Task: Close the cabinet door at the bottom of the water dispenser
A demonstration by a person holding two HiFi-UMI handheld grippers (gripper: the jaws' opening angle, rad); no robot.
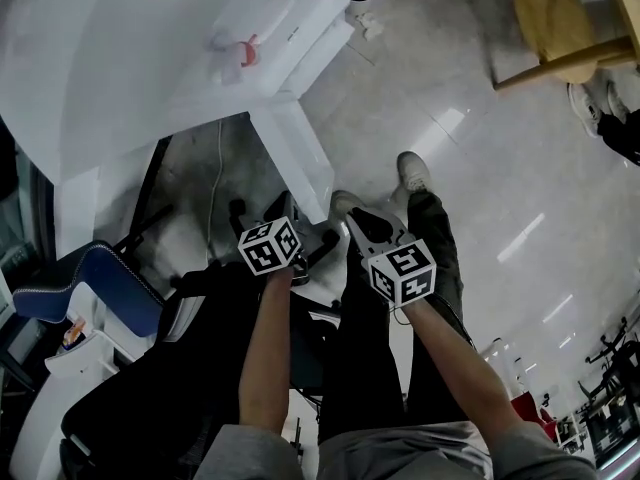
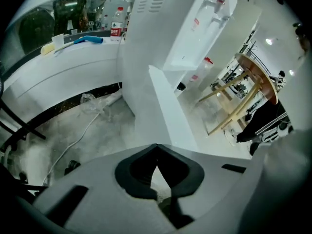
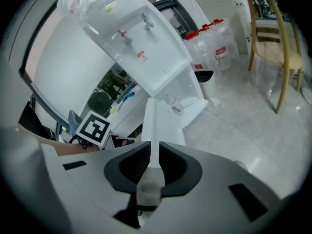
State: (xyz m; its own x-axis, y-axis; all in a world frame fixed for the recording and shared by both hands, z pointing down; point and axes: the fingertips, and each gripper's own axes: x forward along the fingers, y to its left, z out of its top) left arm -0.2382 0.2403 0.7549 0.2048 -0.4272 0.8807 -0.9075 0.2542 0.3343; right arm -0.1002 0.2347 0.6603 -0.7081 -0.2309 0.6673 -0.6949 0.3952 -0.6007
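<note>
Fingers (image 2: 134,172) of the left gripper (image 2: 156,146) meet at their tips with nothing caught between them; only a sliver of floor (image 2: 97,130) shows behind the dark pads. On the right gripper (image 3: 151,146) the fingers (image 3: 130,165) stand a narrow slit apart and grip nothing. The white edge of the cabinet door (image 3: 157,118) lines up with that slit, beyond the tips. The cabinet door hangs open at the foot of the water dispenser (image 3: 141,38), swung out over the pale floor with its free edge toward the person, and the white hollow of the cabinet (image 3: 187,94) shows beside it. In the head view both grippers, each topped by its marker cube (image 1: 268,246), are held low and side by side near the door's outer edge, above dark trouser legs (image 1: 435,238) and pale shoes (image 1: 412,171). A wooden chair (image 3: 273,48) stands well apart to the right, and sealed water bottles (image 3: 214,40) sit on the floor past the dispenser.
</note>
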